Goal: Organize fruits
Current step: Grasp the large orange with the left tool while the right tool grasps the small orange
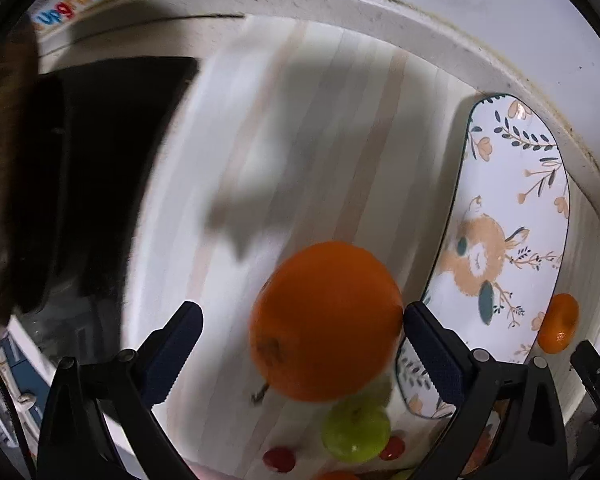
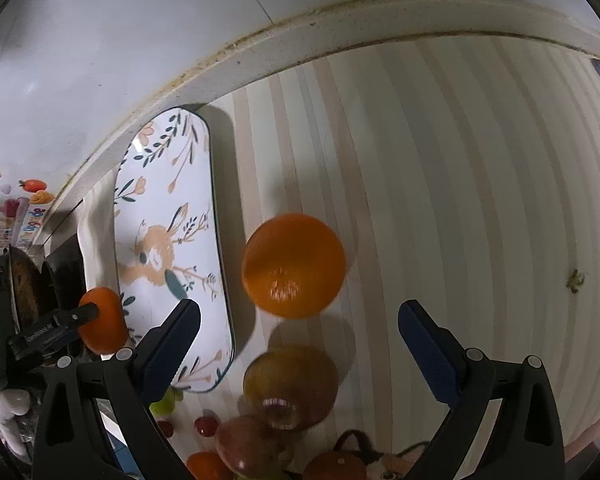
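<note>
Both grippers (image 1: 302, 350) (image 2: 299, 344) gape over striped tablecloth (image 2: 460, 160) — oranges (image 2: 294, 265) between.

Both fisheye views are evenly bright over the striped counter (image 2: 440, 200), while black vignetting rings the edges and straight lines bow into curves there. In the left wrist view, motion blur smears the orange (image 1: 326, 320) between the fingers of the left gripper (image 1: 302, 344) and the stripes ahead of it. A soft grey shadow (image 1: 260, 184) falls on the counter beyond the fruit, and the far left is almost black. In the right wrist view, the orange (image 2: 294, 265) ahead of the right gripper (image 2: 299, 334) is slightly blurred and carries small glare spots. The apple (image 2: 290, 386) below it shows a bright highlight. A dark shadow edges the floral tray (image 2: 168, 208).
</note>
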Motion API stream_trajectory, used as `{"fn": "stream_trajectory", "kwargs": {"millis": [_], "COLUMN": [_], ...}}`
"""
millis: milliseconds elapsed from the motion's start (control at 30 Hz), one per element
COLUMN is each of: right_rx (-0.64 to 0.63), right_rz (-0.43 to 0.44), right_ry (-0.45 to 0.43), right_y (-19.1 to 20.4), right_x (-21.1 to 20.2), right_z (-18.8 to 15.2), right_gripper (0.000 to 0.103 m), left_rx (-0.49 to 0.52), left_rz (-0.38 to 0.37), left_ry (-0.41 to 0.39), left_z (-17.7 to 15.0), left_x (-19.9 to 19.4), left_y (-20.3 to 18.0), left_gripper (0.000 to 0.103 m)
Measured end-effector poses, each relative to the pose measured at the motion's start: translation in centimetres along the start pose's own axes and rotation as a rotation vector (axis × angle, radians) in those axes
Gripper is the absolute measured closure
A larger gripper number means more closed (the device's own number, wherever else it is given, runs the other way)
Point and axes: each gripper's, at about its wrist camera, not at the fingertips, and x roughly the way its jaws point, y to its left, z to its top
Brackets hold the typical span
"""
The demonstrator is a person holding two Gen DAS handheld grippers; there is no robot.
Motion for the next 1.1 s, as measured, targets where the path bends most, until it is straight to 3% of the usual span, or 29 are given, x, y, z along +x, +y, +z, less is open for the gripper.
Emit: {"fn": "stream_trajectory", "kwargs": {"millis": [133,200,233,367,433,467,667,800,967,1100], "right_rx": [0.011,0.019,0.022,0.031,0.028,0.025,-0.008,-0.043,-0.135,-0.323], "right_rz": [0.005,0.004,0.009,0.023,0.016,0.012,-0.023,0.007,0.103,0.054], "right_ry": [0.017,0.025,0.03,0.073,0.096,0.1,0.039,-0.009,-0.061,-0.115], "right_y": [0.2,0.4,0.4,0.6,0.7,0.8,1.5,3.0,7.1,11.2], "right_x": [1.2,1.9,2.2,3.6,4.4,4.6,4.3,2.6,1.7,2.9], "right_z": [1.0,1.4,1.6,1.9,1.9,1.9,1.5,1.6,3.7,5.3], "right_gripper": [0.002,0.002,0.003,0.012,0.03,0.034,0.036,0.036,0.036,0.036], "left_rx": [0.026,0.026,0.023,0.032,0.026,0.025,0.006,0.016,0.071,0.106], "left_rz": [-0.028,-0.082,-0.098,-0.077,-0.059,-0.043,-0.041,-0.111,-0.205,-0.209], "left_ry": [-0.005,-0.011,-0.009,-0.035,-0.046,-0.053,-0.096,-0.153,-0.182,-0.166], "left_z": [0.0,-0.1,-0.2,-0.9,-1.4,-1.7,-3.4,-3.9,-0.3,2.4], "left_x": [0.5,0.7,0.7,0.0,-0.3,-0.4,-3.3,-7.6,-10.1,-9.6], "left_y": [-0.4,-0.5,-0.5,-0.1,0.4,0.3,2.1,1.7,-2.8,-4.9], "left_gripper": [0.004,0.025,0.026,0.027,0.028,0.028,0.028,0.028,0.028,0.028]}}
